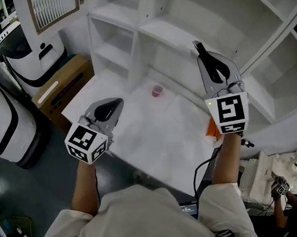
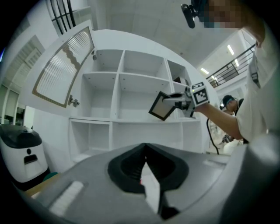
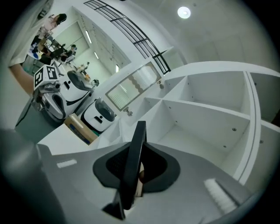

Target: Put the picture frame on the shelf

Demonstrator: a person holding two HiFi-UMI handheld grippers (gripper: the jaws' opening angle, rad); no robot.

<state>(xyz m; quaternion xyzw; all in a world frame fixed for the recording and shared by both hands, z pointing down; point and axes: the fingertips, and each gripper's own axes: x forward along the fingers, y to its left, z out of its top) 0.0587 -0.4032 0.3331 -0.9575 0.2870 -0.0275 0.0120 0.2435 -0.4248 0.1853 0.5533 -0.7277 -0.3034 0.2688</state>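
Facing left gripper view only, picture frame in right gripper.

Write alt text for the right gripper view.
The right gripper is shut on a dark picture frame, seen edge-on between its jaws and pointed toward the open compartments of a white shelf. Beyond the shelf's left end stand rounded white machines.

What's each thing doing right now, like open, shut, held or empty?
Picture frame: held up in the air, not set down.
Right tongs: shut on the picture frame.
Left tongs: shut, holding nothing.
Cabinet door: swung open.
Shelf: compartment facing the frame empty.
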